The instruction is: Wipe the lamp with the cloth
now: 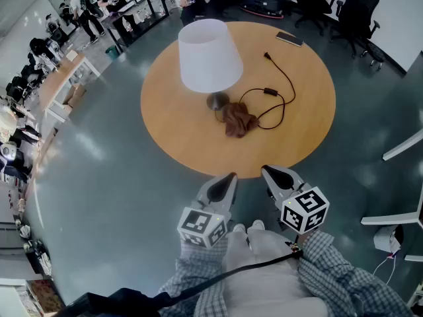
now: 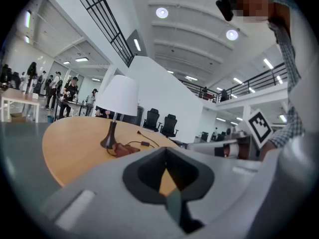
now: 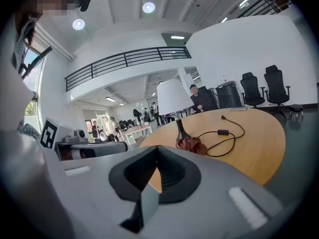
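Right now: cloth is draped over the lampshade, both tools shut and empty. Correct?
Not the cloth part. The cloth is not on the lampshade; it lies crumpled on the table beside the lamp base, as the head view shows. The left tool and right tool are shut and empty.

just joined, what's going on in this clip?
A person stands at the near edge of the round table with a gripper in each hand. The left gripper and right gripper are both shut and empty, held by that edge. The lamp stands upright mid-table, the brown cloth crumpled at its base, the cord loose beside it. Neither gripper touches the cloth or the lamp, so the wiping is not yet begun.
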The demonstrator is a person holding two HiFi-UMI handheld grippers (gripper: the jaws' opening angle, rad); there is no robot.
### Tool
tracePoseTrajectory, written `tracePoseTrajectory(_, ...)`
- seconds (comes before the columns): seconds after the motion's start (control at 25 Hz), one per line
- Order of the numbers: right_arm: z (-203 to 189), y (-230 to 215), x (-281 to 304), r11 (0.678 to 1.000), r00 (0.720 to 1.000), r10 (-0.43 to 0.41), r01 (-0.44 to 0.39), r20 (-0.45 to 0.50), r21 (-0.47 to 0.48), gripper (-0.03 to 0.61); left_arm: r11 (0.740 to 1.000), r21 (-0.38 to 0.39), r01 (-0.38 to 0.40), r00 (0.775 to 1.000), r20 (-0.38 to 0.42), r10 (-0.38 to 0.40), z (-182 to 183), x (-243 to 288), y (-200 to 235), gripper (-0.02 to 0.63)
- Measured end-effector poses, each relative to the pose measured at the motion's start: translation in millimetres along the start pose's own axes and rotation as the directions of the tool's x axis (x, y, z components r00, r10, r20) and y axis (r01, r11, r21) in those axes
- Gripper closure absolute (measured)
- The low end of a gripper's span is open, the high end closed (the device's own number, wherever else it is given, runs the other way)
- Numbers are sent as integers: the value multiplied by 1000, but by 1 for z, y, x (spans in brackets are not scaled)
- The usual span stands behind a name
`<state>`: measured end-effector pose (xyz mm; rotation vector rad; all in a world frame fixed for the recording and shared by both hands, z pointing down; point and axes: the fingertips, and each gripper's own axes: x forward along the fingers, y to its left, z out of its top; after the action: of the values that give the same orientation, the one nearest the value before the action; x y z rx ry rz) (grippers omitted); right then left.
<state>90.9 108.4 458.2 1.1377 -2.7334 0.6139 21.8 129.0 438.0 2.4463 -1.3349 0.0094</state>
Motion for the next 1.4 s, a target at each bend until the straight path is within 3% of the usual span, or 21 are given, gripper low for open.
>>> tracePoseTrajectory(0.24, 3, -3, 4, 1000, 1000, 9, -9, 8, -1, 575, 1000, 29, 4, 999, -46, -3, -14, 6, 1, 609)
tracePoseTrajectory(0.88, 10, -17, 2, 1000, 1000, 11, -11, 23, 29, 575, 1000, 2, -24, 999, -27, 24, -6, 14, 5, 609)
tracePoseTrajectory(1.4, 15, -73, -35, 995, 998, -65, 62, 28, 84, 575, 984, -49, -170, 983, 58, 172, 17, 8, 26, 609)
